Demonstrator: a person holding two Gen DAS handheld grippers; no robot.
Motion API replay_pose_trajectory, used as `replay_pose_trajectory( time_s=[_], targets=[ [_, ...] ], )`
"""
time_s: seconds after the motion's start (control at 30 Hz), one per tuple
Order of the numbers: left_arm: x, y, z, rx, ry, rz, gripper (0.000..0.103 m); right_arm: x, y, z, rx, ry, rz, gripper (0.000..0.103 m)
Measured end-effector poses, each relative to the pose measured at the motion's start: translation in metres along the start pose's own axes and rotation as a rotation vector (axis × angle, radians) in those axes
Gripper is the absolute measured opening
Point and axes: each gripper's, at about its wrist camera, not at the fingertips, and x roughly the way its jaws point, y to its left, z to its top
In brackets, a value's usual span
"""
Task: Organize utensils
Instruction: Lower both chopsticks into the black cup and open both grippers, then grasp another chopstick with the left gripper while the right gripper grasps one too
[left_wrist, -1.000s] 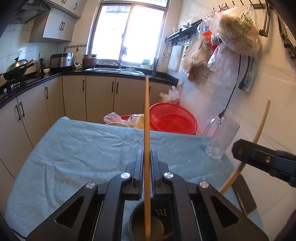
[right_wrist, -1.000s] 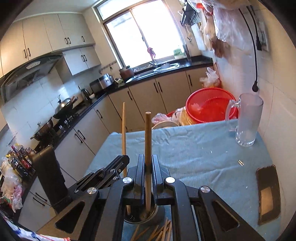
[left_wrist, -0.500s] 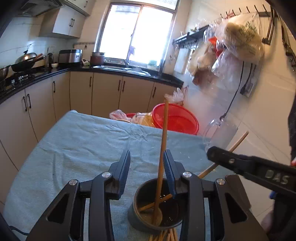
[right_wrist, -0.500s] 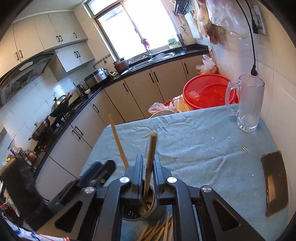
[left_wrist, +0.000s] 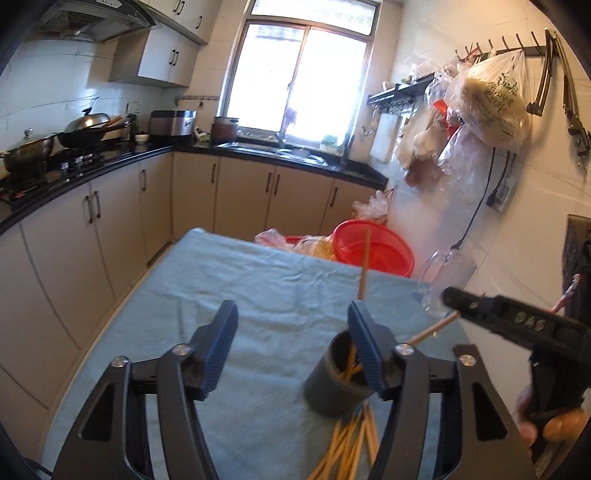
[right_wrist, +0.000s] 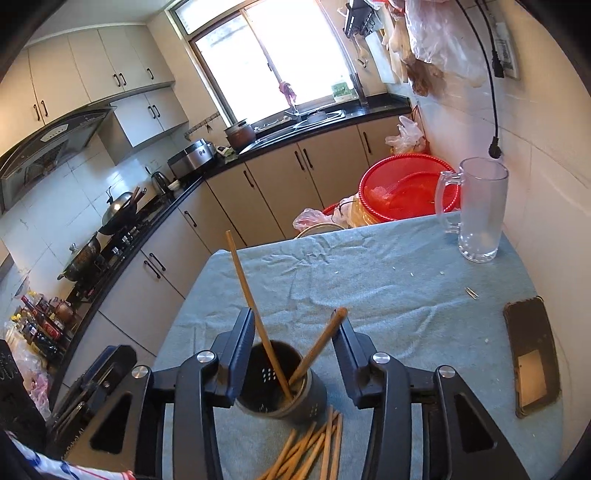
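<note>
Opening wide, both tools have let go — a second ago each was pinching one chopstick upright over the dark holder (right_wrist: 282, 384), and now the left gripper (left_wrist: 290, 345) and the right gripper (right_wrist: 293, 343) stand spread with nothing between their fingers. Two chopsticks are in the holder: the long chopstick (right_wrist: 251, 302) leans away toward the right tool's left finger, the short-looking chopstick (right_wrist: 319, 343) tilts toward its right finger. That reads as two deliveries done, and the holder sits just ahead of the right tool, between its fingers, while for the left tool it lies off to the right, partly behind its right finger. More work waits — the loose chopsticks (right_wrist: 314, 446) lie flat on the blue cloth (right_wrist: 369, 280), just nearer than the holder and touching its base; roughly eight, though they overlap too much to count surely. Further ahead and to the right stand one glass mug (right_wrist: 478, 210) and one phone (right_wrist: 530, 354).
</note>
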Motion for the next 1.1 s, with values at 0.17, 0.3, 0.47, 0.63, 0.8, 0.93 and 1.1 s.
replay_pose_trajectory(
  time_s=[0.17, 0.3, 0.47, 0.63, 0.8, 0.93, 1.1],
  targets=[
    [-0.011, 0.021, -0.029, 0.02, 0.084, 0.015, 0.066, -0.023, -0.002, -0.035, -0.027, 0.02, -0.029, 0.064],
    [-0.002, 0.03, -0.065, 0.056, 0.211, 0.0, 0.066, -0.018, -0.013, -0.086, -0.048, 0.131, -0.044, 0.064],
    [0.009, 0.022, -0.114, 0.169, 0.35, -0.029, 0.065, 0.003, -0.031, -0.153, -0.042, 0.289, -0.023, 0.028],
    [0.022, 0.008, -0.142, 0.295, 0.435, -0.043, 0.045, 0.012, -0.029, -0.181, -0.084, 0.328, -0.037, 0.026],
    [0.036, 0.003, -0.155, 0.325, 0.479, -0.076, 0.039, 0.02, -0.023, -0.185, -0.119, 0.328, -0.043, 0.026],
    [0.041, -0.001, -0.157, 0.332, 0.514, -0.109, 0.021, 0.026, -0.018, -0.188, -0.146, 0.328, -0.079, 0.025],
    [0.049, 0.003, -0.152, 0.318, 0.522, -0.102, 0.01, 0.028, -0.015, -0.19, -0.177, 0.325, -0.105, 0.023]
  ],
)
